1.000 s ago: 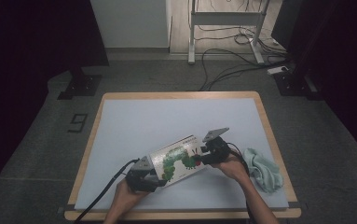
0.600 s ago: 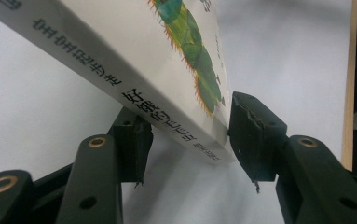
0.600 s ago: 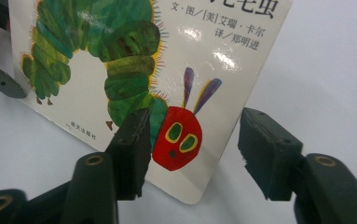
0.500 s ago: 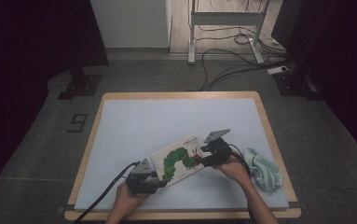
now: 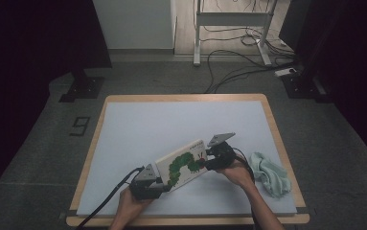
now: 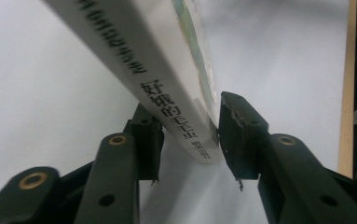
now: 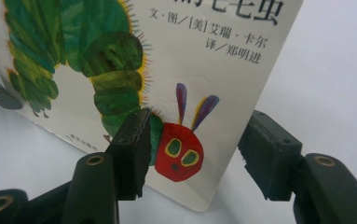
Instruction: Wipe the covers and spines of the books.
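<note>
Left claw (image 6: 185, 140) just closing onto book (image 5: 183, 164) spine; right claw (image 7: 192, 154) loosely straddling caterpillar cover corner.

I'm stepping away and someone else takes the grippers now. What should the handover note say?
Left gripper: jaws have just been closing around the picture book at its spine corner, touching or nearly so.
Right gripper: open, jaws either side of the book's opposite corner, one in front of the cover, no firm grip.
Book: tilted up off the white table.
Green cloth: lying untouched at the right.
Left: secure both grips.
</note>
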The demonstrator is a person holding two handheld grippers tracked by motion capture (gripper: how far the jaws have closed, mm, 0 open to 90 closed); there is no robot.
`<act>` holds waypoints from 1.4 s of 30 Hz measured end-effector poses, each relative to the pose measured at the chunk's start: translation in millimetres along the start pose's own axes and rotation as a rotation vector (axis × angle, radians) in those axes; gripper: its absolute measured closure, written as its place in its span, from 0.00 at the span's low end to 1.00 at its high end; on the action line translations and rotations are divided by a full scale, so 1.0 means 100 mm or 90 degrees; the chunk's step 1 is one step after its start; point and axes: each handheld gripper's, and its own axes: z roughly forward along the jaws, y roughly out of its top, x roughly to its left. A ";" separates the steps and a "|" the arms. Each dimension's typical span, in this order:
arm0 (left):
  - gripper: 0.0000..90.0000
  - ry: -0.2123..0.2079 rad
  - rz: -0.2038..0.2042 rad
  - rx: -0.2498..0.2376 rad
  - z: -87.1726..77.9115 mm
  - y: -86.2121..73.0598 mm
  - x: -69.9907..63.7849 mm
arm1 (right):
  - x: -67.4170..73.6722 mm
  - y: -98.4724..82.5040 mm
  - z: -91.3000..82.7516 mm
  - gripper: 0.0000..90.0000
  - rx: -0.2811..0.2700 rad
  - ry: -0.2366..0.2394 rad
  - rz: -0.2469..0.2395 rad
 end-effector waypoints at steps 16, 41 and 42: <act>0.82 0.101 0.043 0.005 -0.08 -0.01 0.03 | 0.05 0.14 0.06 0.46 -0.039 -0.024 -0.011; 0.80 0.080 0.014 0.035 0.03 -0.06 0.09 | 0.04 0.06 0.00 0.35 -0.033 -0.037 -0.001; 0.80 0.086 0.020 0.040 0.04 -0.05 0.08 | 0.04 0.06 -0.02 0.33 -0.033 -0.037 0.001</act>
